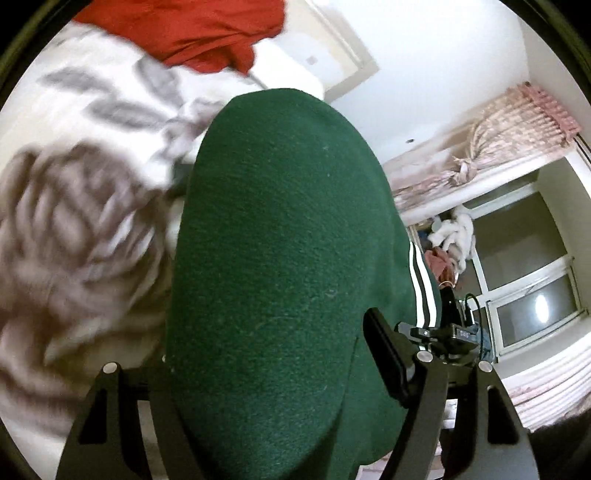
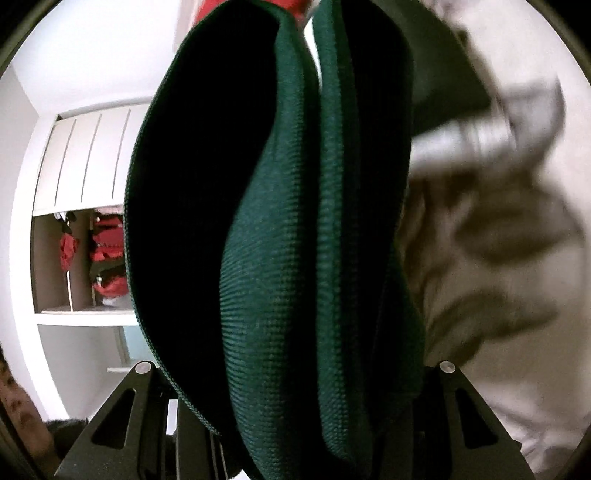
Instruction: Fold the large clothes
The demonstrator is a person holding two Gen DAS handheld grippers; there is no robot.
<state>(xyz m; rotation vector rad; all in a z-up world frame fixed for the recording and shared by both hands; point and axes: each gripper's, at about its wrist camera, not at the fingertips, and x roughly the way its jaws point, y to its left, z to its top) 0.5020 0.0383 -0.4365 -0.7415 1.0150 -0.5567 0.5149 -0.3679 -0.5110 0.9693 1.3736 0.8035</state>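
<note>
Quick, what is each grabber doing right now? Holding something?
Left gripper: shut on the green garment.
Right gripper: shut on the same green garment, bunched in folds between its fingers.

- This is a bedroom in a home, shown mostly by its soft furnishings
- A bed cover (image 1: 85, 155) in white with grey leaf-like markings fills the left side of the left wrist view and shows again, blurred, in the right wrist view (image 2: 498, 229)
- Pink patterned curtains (image 1: 491, 147), gathered and tied back, hang beside a window (image 1: 532, 295)
- A white built-in wardrobe (image 2: 85, 162) has panelled upper doors and an open compartment below, holding red clothes (image 2: 107, 254)
- A wall-mounted air conditioner (image 1: 291, 70) sits high on a plain white wall
- A red garment (image 1: 199, 33) lies on the bed cover
</note>
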